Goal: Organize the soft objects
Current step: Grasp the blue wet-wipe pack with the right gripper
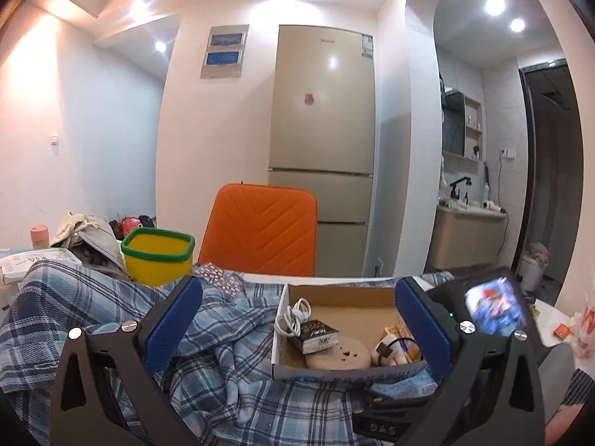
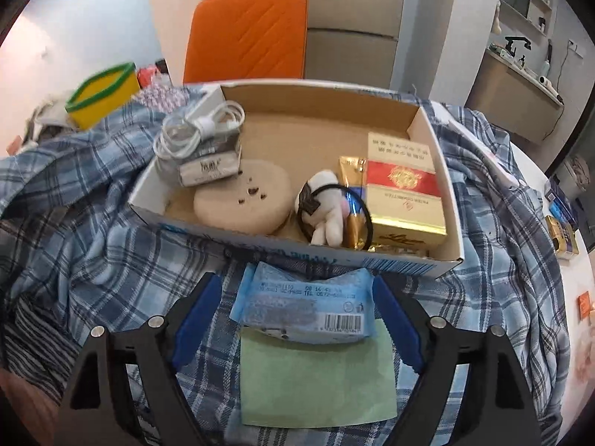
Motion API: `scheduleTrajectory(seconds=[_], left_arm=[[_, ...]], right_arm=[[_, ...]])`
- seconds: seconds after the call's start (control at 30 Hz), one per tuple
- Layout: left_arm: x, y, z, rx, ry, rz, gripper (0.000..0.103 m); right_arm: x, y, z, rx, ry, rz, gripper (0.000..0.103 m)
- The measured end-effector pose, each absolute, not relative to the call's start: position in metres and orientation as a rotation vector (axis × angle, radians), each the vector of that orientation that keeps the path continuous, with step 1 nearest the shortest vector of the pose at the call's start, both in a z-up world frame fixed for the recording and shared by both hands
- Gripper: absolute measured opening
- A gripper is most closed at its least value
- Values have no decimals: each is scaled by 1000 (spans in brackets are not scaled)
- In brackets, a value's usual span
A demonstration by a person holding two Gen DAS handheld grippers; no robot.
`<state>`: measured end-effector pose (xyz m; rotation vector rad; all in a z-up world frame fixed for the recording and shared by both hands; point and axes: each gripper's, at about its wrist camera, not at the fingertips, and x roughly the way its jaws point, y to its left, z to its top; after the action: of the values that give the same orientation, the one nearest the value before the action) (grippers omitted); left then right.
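The right gripper (image 2: pixel 297 319) is pointing steeply down over a blue plaid shirt (image 2: pixel 111 252) that is covering the table. Its jaws are standing wide, and the blue pads (image 2: pixel 197 316) are not touching anything. Between them a light blue tissue pack (image 2: pixel 303 304) is lying flat on the shirt, overlapping the top edge of a pale green cloth (image 2: pixel 316 375) at six o'clock from it.

At twelve o'clock from the pack a shallow cardboard box (image 2: pixel 442 171) is sitting on the shirt. Inside it, a coiled white cable (image 2: pixel 197 130) is lying at ten o'clock, a round beige cushion (image 2: pixel 241 197) is sitting near the front wall, a small white plush toy (image 2: pixel 327 204) is lying just beside the cushion at its three o'clock, and a red and gold carton (image 2: pixel 405 186) is resting against the right wall.

The left gripper (image 1: pixel 297 330) is pointing almost level across the table, its jaws spread wide and holding nothing. A yellow bin with a green rim (image 1: pixel 158 256) is standing at ten o'clock from the box, and an orange chair back (image 1: pixel 260 230) is rising behind the table.
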<state>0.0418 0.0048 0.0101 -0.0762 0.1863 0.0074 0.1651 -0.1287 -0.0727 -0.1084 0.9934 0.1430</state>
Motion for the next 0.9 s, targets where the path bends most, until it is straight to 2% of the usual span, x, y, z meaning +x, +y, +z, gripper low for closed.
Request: scheduleTrajectory(seconds=[0.53, 0.6, 0.7, 0.9], left_arm=[[48, 1, 8, -62, 226, -18, 103], [48, 1, 8, -61, 227, -18, 103], [48, 1, 7, -57, 225, -24, 103], [49, 1, 7, -55, 229, -28, 103]], right_arm=[[168, -123, -85, -144, 1021, 107, 86], [169, -126, -84, -141, 1023, 111, 82], [166, -132, -80, -123, 1026, 111, 71], [157, -158, -73, -62, 1018, 118, 67]])
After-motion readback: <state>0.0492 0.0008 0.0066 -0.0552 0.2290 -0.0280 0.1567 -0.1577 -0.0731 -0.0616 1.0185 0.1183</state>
